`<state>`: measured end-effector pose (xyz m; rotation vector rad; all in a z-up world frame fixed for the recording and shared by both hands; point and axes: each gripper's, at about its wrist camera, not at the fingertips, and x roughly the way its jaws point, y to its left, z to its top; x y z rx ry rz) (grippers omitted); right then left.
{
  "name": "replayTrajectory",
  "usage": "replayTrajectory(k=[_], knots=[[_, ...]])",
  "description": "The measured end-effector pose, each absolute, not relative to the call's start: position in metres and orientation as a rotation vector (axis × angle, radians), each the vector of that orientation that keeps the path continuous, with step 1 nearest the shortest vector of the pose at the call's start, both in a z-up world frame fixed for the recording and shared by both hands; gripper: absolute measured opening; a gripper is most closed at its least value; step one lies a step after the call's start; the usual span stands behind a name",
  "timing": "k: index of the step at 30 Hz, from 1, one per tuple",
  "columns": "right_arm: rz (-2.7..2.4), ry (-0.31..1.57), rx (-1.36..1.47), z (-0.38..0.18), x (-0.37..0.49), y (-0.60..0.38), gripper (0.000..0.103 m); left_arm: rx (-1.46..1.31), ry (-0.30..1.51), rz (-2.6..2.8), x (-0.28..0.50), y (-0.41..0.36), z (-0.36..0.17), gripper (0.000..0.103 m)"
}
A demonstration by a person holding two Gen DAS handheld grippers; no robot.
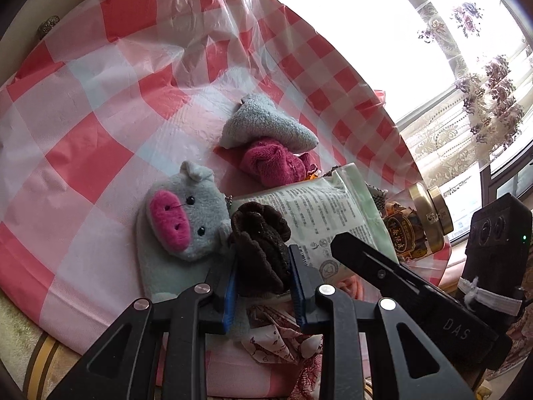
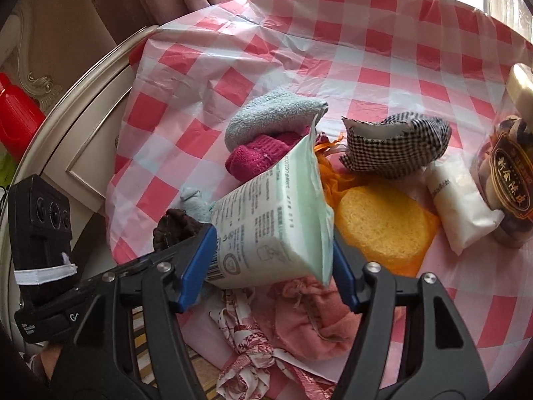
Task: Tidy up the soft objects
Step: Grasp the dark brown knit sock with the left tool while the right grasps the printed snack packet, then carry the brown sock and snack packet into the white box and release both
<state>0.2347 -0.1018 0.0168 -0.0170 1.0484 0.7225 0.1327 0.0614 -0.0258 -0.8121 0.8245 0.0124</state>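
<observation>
Sock (image 1: 263, 250), brown, clamped in L gripper (image 1: 263, 286) beside pig toy (image 1: 186, 213). R gripper (image 2: 273, 266) clamped on green pack (image 2: 276, 226) over checked cloth (image 2: 383, 33).

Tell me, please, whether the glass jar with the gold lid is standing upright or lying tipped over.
Tipped over. The glass jar lies on its side on the checked cloth, its gold lid facing sideways toward the window rather than upward.

Soft goods on the red-checked cloth: dark brown knit roll (image 1: 261, 246) beside a grey plush pig (image 1: 186, 213); grey fleece piece (image 1: 266, 123) over a magenta knit (image 1: 273, 163); pale green tissue pack (image 2: 273, 223), tilted; gingham pouch (image 2: 396, 146); yellow sponge (image 2: 383, 226); pink cloth (image 2: 316, 313).
</observation>
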Motion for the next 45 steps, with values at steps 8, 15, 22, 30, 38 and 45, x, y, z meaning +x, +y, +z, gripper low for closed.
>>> replayTrajectory(k=[8, 15, 22, 30, 38, 45], knots=[[0.684, 1.029, 0.018, 0.018, 0.236, -0.112, 0.042, -0.805, 0.860, 0.003, 0.137, 0.059, -0.032, 0.028], [0.674, 0.921, -0.017, 0.039, 0.221, -0.117, 0.037, -0.779, 0.805, 0.003, 0.130, 0.059, -0.022, 0.026], [0.659, 0.888, 0.012, 0.053, 0.209, -0.136, 0.037, -0.722, 0.736, 0.010, 0.122, 0.054, -0.005, 0.025], [0.611, 0.849, 0.083, 0.078, 0.188, -0.181, 0.037, -0.683, 0.702, 0.009, 0.108, 0.046, 0.013, 0.025], [0.542, 0.844, 0.128, 0.089, 0.157, -0.243, 0.037, -0.643, 0.721, -0.058, 0.096, 0.011, 0.029, 0.025], [0.474, 0.843, 0.156, 0.094, 0.133, -0.301, 0.037, -0.622, 0.758, -0.136, 0.088, -0.027, 0.036, 0.025]])
